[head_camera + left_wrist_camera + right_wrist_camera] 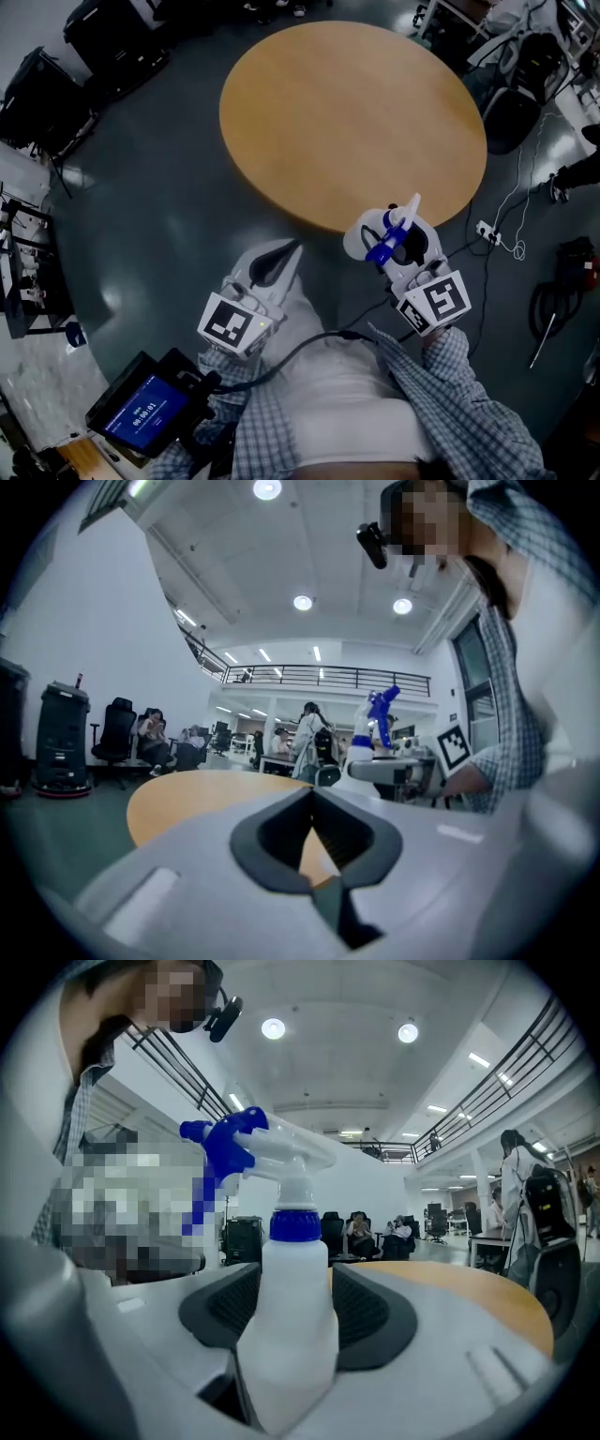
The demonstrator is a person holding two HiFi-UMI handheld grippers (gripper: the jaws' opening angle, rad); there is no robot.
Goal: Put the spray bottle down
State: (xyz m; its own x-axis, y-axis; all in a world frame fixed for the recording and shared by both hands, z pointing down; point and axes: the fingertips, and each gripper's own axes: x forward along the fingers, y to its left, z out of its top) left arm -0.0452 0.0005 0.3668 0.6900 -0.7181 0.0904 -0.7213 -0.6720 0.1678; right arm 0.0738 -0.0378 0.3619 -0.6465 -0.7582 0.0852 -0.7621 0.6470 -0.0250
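— Tables in view?
— One round table [347, 112].
— Spray bottles?
— Only one spray bottle [401, 220].
— Grippers?
— Two: the left gripper [281, 258] and the right gripper [386, 246]. Also two marker cubes, so a left cube [232, 323] and a right cube [436, 302].
— Screens?
— One lit screen [148, 412], bottom left of the head view.
— On the floor?
— One white power strip [486, 228].
— Ceiling lamps?
— Three round lamps [267, 489] in the left gripper view. Chairs far behind, too small for a sure count.
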